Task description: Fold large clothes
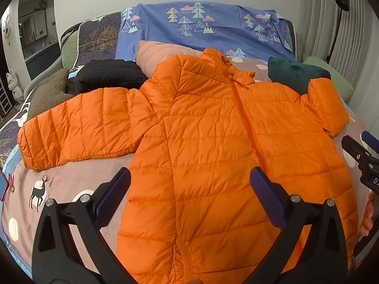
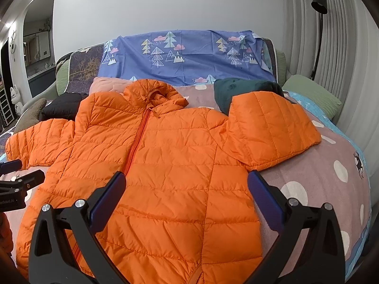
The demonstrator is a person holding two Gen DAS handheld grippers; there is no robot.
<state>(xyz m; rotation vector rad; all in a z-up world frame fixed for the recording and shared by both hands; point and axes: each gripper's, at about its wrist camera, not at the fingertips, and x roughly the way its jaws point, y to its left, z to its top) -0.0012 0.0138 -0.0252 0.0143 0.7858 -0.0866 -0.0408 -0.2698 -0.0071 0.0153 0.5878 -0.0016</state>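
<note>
An orange quilted puffer jacket (image 1: 208,137) (image 2: 165,165) lies flat and zipped, front up, on the bed, hood toward the far end. Its left sleeve (image 1: 78,127) stretches out sideways; the right sleeve (image 2: 272,127) is bent over near the shoulder. My left gripper (image 1: 189,182) hovers open above the jacket's lower left half. My right gripper (image 2: 186,184) hovers open above the lower right half. Nothing is held between either pair of fingers. Each gripper shows at the edge of the other's view: the right gripper (image 1: 362,163) and the left gripper (image 2: 16,179).
The bed has a pinkish cover (image 2: 319,189) with white dots and deer. A black garment (image 1: 109,75), a brown fleece (image 1: 47,94), a pink quilted item (image 1: 161,54) and a dark green garment (image 1: 293,71) lie behind the jacket. A blue tree-print sheet (image 1: 213,30) drapes the headboard. A floor lamp (image 2: 318,23) stands right.
</note>
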